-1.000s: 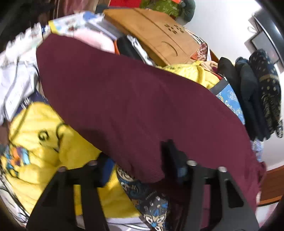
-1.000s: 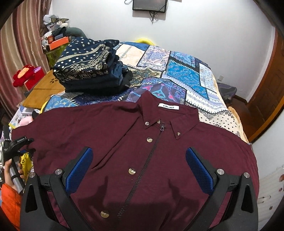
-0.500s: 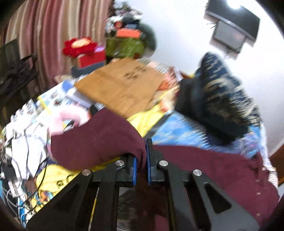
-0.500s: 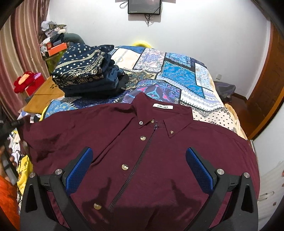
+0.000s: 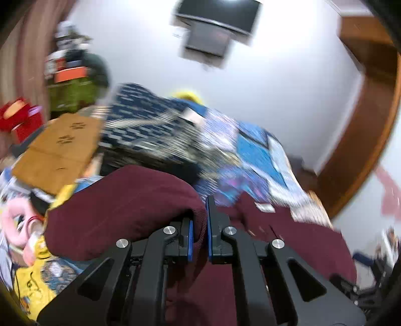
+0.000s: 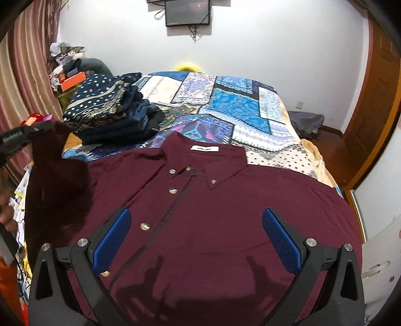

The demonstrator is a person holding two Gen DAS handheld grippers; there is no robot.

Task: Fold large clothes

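A maroon button shirt (image 6: pixel 213 213) lies front up on the patchwork bedspread (image 6: pixel 238 105), collar toward the far wall. My left gripper (image 5: pixel 199 225) is shut on the shirt's left sleeve (image 5: pixel 120 208) and holds it lifted above the bed. In the right wrist view that gripper (image 6: pixel 17 138) shows at the left edge with the raised sleeve (image 6: pixel 55 180) hanging from it. My right gripper (image 6: pixel 198 238) is open and empty, hovering over the shirt's lower front.
A stack of folded dark patterned clothes (image 6: pixel 107 112) sits on the bed's far left. A wooden board (image 5: pixel 62 148) and clutter lie left of the bed. A wooden door (image 6: pixel 376 100) stands at the right. A TV (image 6: pixel 188 12) hangs on the far wall.
My left gripper closed on the sleeve and lifted it up and inward over the shirt. The right gripper stayed open above the shirt, barely moving.
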